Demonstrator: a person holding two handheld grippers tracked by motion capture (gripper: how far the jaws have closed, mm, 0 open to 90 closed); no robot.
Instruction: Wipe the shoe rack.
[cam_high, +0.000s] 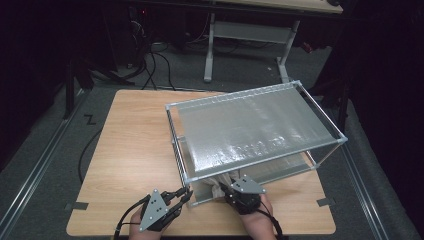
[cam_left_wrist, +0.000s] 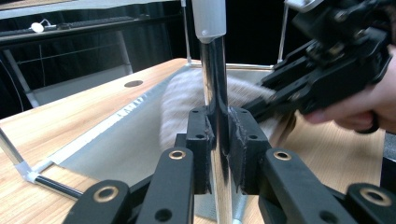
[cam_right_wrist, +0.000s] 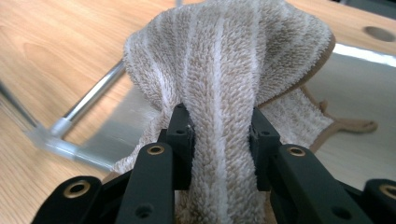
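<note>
A beige towel with pale stripes (cam_right_wrist: 224, 60) bunches up between the jaws of my right gripper (cam_right_wrist: 222, 135), and both pads press into its fold. The high view puts that towel (cam_high: 216, 185) at the front opening of a metal rack (cam_high: 255, 130), with the right gripper (cam_high: 224, 189) at the lower shelf's edge. My left gripper (cam_left_wrist: 223, 140) is shut on the rack's shiny front corner post (cam_left_wrist: 215, 84). Seen from above, the left gripper (cam_high: 186, 194) sits at the foot of that post (cam_high: 181, 155). Behind the post, the towel (cam_left_wrist: 184, 100) hangs from the right gripper (cam_left_wrist: 266, 100).
The rack has two translucent shelves and fills the right half of the wooden table (cam_high: 135, 140). The lower shelf (cam_right_wrist: 355, 79) lies under the towel. A desk frame (cam_high: 250, 35) stands on the floor beyond the table.
</note>
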